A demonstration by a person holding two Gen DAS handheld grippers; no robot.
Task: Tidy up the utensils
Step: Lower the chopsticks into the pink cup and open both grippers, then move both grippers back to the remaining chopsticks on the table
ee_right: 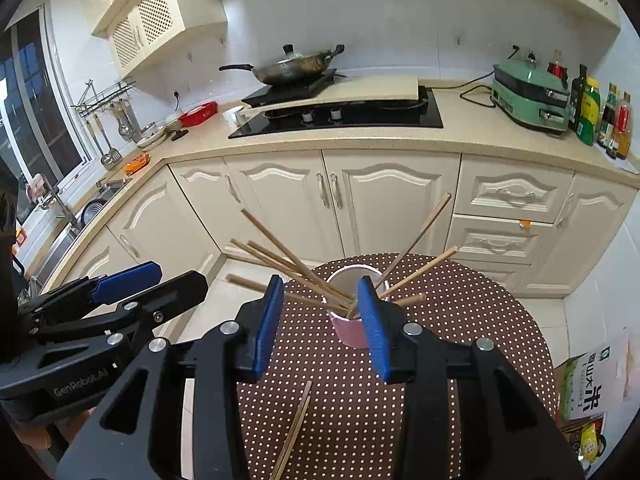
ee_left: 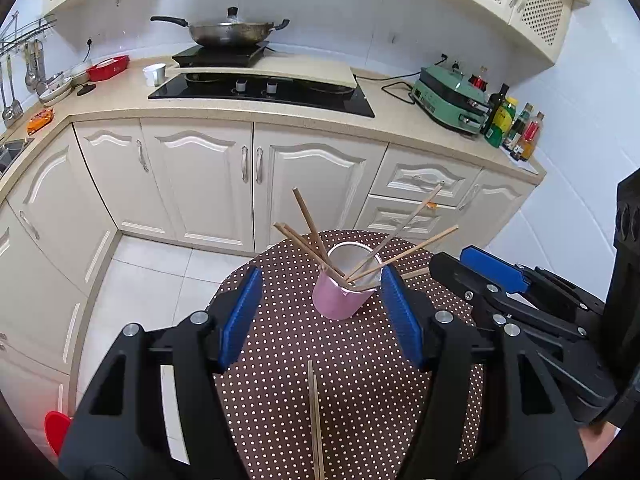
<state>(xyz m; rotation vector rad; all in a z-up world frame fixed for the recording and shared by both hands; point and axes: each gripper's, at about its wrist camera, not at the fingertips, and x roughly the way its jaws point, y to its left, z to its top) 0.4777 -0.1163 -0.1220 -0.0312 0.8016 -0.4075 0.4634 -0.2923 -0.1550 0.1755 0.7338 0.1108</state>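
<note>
A pink cup (ee_left: 340, 298) stands on a round table with a brown dotted cloth (ee_left: 288, 360). Several wooden chopsticks (ee_left: 308, 220) lean out of it in all directions. Two more chopsticks (ee_left: 316, 420) lie flat on the cloth, nearer to me than the cup. My left gripper (ee_left: 322, 284) is open and empty, hovering above the table just short of the cup. My right gripper (ee_right: 320, 296) is open and empty, also just short of the cup (ee_right: 352, 330), with the loose pair of chopsticks (ee_right: 294, 432) below it. Each gripper shows in the other's view, the right one (ee_left: 476, 264) and the left one (ee_right: 156, 276).
A kitchen counter (ee_left: 256, 108) with a cooktop, a wok (ee_left: 228, 32), a green appliance (ee_left: 448, 98) and bottles (ee_left: 516, 128) runs behind the table. Cream cabinets stand below it. A sink (ee_right: 80, 216) is at the far left. A rice bag (ee_right: 588, 384) sits on the floor at the right.
</note>
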